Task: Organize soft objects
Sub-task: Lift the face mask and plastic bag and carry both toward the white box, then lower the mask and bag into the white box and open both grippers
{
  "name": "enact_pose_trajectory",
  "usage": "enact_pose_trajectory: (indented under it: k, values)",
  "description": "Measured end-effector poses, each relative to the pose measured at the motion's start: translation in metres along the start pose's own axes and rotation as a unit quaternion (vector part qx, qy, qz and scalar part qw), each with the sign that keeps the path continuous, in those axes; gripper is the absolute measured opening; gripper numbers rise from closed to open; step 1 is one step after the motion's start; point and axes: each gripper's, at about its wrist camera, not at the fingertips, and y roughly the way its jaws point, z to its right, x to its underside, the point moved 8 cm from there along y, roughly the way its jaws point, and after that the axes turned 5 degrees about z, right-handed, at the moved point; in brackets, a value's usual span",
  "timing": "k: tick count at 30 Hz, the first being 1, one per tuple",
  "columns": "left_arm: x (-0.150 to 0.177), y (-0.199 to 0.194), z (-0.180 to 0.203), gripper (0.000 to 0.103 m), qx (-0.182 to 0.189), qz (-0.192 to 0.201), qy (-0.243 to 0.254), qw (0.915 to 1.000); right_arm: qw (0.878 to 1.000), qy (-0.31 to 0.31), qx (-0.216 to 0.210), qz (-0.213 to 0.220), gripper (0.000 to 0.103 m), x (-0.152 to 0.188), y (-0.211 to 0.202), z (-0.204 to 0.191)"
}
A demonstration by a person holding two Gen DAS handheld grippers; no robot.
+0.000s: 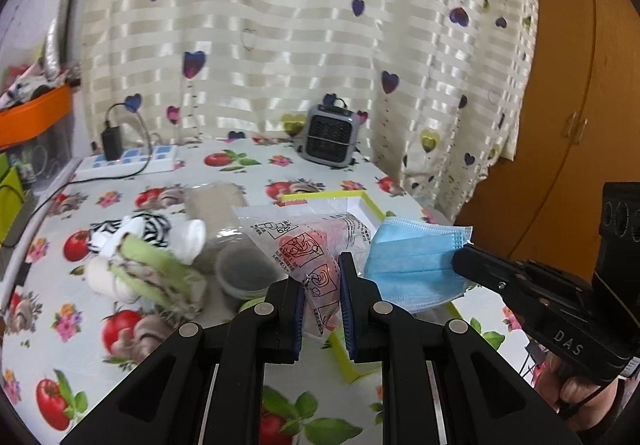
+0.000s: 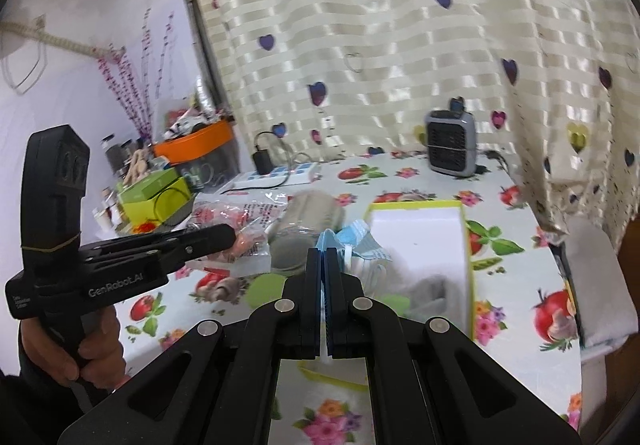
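Observation:
My left gripper is shut on a clear plastic packet with red print, held above the table. My right gripper is shut on a blue face mask, which also shows in the left wrist view at the right gripper's tip. Both hang over a white box with a lime-green rim, which holds something grey. Rolled soft items, zebra-striped and green-and-white, lie on the table to the left.
The table has a fruit-print cloth. A clear plastic jar lies beside the rolls. A small grey heater and a power strip with charger stand at the back by the curtain. An orange bin and clutter sit left.

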Motion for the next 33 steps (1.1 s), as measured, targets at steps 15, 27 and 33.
enact_pose_trajectory:
  k: [15,27,33]
  values:
    - [0.007,0.061,0.034,0.015,0.034,-0.037,0.012,0.9987,0.996,0.070,0.032,-0.033,0.001,0.027,0.027,0.067]
    - [0.016,0.118,0.036,0.015,0.044,-0.076,0.007,0.9961,0.994,0.061,0.058,-0.072,0.002,0.035,0.058,0.085]
    - [0.021,0.130,0.033,0.021,0.048,-0.090,-0.004,0.9947,0.994,0.025,0.089,-0.066,0.009,0.033,0.049,0.083]
